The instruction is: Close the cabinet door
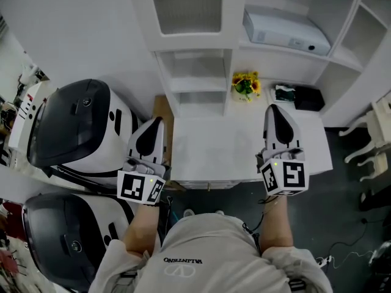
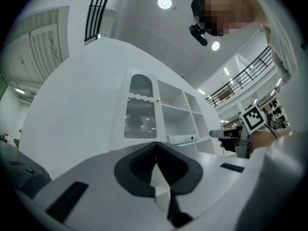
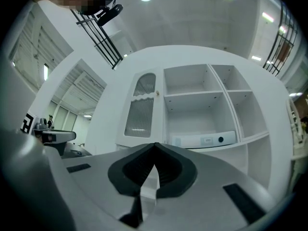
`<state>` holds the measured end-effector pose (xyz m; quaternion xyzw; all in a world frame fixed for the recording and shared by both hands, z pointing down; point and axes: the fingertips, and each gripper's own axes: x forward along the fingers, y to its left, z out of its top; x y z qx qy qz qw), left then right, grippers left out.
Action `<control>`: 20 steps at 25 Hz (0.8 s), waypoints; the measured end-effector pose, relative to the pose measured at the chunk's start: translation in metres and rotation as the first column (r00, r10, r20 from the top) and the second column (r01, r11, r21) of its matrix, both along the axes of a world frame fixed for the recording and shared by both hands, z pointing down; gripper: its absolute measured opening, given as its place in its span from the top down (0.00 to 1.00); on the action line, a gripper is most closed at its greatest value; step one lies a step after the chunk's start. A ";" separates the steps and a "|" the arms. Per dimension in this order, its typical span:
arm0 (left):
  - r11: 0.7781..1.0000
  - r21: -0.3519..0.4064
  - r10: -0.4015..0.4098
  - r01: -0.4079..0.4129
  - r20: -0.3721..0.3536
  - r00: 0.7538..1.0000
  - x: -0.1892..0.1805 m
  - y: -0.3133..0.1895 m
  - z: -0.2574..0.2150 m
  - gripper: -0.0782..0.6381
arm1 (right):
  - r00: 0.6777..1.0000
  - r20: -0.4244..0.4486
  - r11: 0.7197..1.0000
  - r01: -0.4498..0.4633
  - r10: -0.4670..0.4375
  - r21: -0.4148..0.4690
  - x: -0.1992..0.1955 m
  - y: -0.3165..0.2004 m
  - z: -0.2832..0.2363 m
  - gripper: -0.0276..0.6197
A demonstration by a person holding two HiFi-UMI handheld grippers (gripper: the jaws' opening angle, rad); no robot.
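- The white worktop [image 1: 214, 145] is seen in the middle of the head view, with its front edge just ahead of the person's body and its right edge near the lower right corner of its surface.
- The left gripper [image 1: 159, 122] is held over the worktop's left edge, just beside a large black-and-white machine [image 1: 79, 124]. A second machine of the same kind [image 1: 67, 237] lies in the lower left of the frame.
- The right gripper [image 1: 273, 110] is held over the right part of the worktop, and a bare stretch of surface is left between the two grippers.
- At the back of the worktop, yellow flowers [image 1: 245, 84] and a black box [image 1: 307, 97] are set near the right gripper's tip.
- A chair [image 1: 374, 136] is seen at the right edge of the frame, apart from the worktop.
- In the left gripper view the fingers [image 2: 139, 165] are brought together at their tips with nothing between them. The same is seen of the fingers [image 3: 168, 170] in the right gripper view.
- The cabinet door [image 3: 143, 105] is found at the left of the open shelves, in the upper middle of the head view.
- It is white, with an arched ribbed glass panel and a small knob [image 3: 157, 94] at its right edge, and it appears to lie flush with the cabinet front.
- A white box [image 1: 286, 32] is kept on the shelf to the right of the door.
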<state>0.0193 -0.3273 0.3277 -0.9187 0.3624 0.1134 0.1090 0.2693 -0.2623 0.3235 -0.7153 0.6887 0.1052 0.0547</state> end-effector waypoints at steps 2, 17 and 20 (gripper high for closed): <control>1.000 -0.001 -0.001 0.001 0.001 1.000 -0.001 0.001 0.000 0.89 | 1.000 -0.003 1.000 0.001 -0.001 -0.005 -0.002 0.001 0.001 0.94; 1.000 -0.008 0.006 -0.006 0.003 1.000 -0.003 0.011 0.002 0.89 | 1.000 -0.003 0.999 -0.013 0.013 -0.046 -0.007 0.009 0.004 0.94; 1.000 -0.011 0.009 -0.008 0.008 1.000 -0.001 0.012 0.003 0.89 | 1.000 -0.004 0.999 -0.010 0.010 -0.053 -0.007 0.010 0.005 0.94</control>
